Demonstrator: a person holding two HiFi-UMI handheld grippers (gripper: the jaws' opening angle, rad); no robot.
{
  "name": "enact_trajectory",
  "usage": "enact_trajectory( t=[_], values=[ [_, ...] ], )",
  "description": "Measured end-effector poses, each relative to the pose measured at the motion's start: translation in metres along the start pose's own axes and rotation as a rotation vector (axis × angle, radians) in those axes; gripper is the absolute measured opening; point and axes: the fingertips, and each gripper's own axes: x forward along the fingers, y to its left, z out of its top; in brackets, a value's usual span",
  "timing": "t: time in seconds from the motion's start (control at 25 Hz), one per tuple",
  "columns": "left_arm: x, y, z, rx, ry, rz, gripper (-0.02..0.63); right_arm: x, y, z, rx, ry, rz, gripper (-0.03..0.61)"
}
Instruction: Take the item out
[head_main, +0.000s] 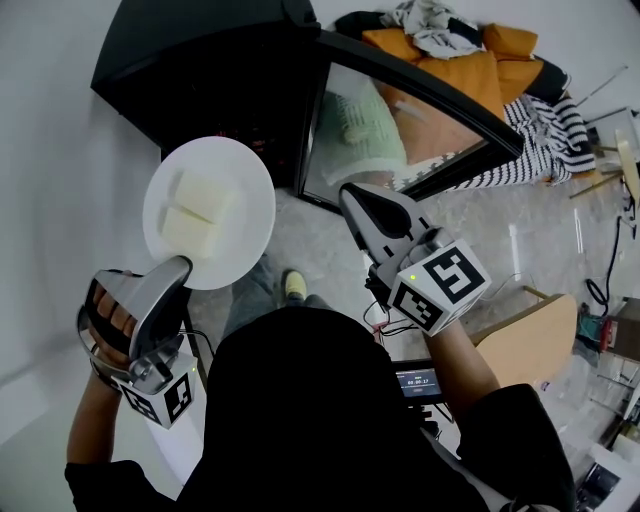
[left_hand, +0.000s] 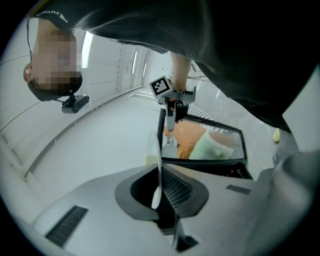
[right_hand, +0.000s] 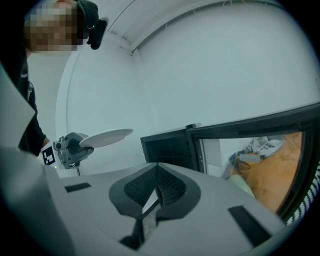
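**Plate held outside the oven**

Nearest us, our left gripper (head_main: 181, 264) has its fingers clamped on the rim of a white plate (head_main: 250, 180) bearing two pale blocks (head_main: 196, 211), just outside the black oven (head_main: 200, 60). Our right gripper (head_main: 357, 196), fingers closed on nothing, hovers by the open door (head_main: 420, 95). The oven's inside is too dark to read.

Your round white plate (head_main: 252, 228) carries two pale cream square slabs (head_main: 205, 192) side by side and hangs roughly level in the air, just outside the black oven (head_main: 200, 70), with its near rim pinched between the jaws of your left gripper (head_main: 180, 265).
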Motion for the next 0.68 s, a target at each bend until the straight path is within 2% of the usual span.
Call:
enact_trajectory(
  t=[0.68],
  values=[
    [0.0,0.003,-0.002,0.022,0.01,0.008,0.02,0.016,0.012,0.002,-0.036,0.002,0.041,0.008]
  ],
)
